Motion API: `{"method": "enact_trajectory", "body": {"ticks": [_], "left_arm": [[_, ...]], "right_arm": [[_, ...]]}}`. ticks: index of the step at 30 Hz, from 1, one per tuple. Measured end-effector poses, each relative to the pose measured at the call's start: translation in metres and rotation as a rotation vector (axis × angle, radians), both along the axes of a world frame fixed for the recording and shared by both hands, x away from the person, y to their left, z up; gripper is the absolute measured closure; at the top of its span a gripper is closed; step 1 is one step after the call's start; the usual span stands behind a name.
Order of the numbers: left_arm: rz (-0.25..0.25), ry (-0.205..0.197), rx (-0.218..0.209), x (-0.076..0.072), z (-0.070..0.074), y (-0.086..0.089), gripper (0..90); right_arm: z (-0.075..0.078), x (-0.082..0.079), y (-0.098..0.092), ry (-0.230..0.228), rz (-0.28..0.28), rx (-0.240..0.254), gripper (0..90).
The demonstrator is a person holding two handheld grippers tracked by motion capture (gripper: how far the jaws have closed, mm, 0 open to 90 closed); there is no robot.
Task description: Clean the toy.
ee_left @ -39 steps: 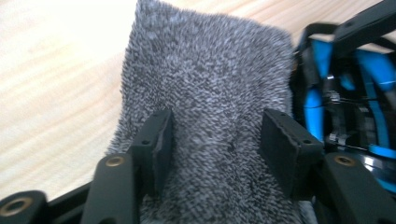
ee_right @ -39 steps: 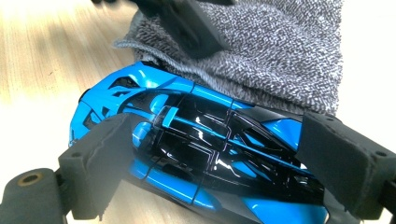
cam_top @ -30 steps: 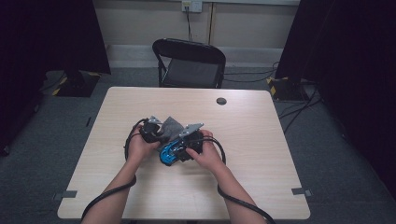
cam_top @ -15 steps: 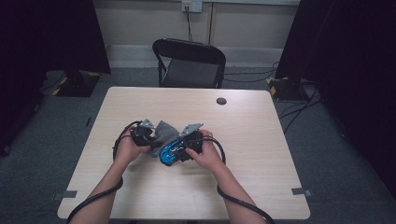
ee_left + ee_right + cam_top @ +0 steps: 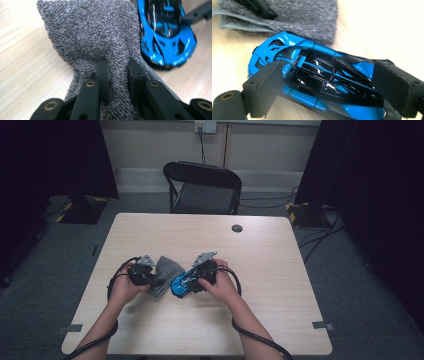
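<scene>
Two grips | left gripper point(image 5: 116, 75) pinches soft cloth point(image 5: 95, 32), I expect sag | right gripper point(image 5: 329, 92) clamps car point(image 5: 317, 82) flanks; rigid, glossy, may slip.

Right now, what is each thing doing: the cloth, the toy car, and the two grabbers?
Cloth: bunched, pinched by the left gripper.
Toy car: lying on the table, beside the cloth.
Left gripper: shut on the cloth.
Right gripper: jaws closed on the toy car's sides.
</scene>
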State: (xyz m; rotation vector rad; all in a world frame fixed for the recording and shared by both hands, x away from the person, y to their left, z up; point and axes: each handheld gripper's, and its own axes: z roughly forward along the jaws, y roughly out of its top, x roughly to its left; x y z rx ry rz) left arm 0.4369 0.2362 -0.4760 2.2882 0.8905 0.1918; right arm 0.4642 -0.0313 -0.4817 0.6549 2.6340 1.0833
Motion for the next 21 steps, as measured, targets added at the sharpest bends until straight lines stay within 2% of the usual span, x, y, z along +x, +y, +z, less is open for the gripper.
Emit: {"method": "enact_trajectory", "body": {"ticks": [4,10,21], "left_arm": [[0.003,0.005,-0.006,-0.01,0.0,0.01,74.4],[0.002,0.021,-0.052,-0.022,-0.004,0.017,74.5],[-0.028,0.054,-0.037,-0.039,0.0,0.028,74.6]], "right_arm": [[0.0,0.0,0.0,0.0,0.001,0.001,9.9],[0.0,0.0,-0.001,0.0,0.003,0.004,9.9],[-0.001,0.0,-0.001,-0.004,0.002,0.009,10.0]]}}
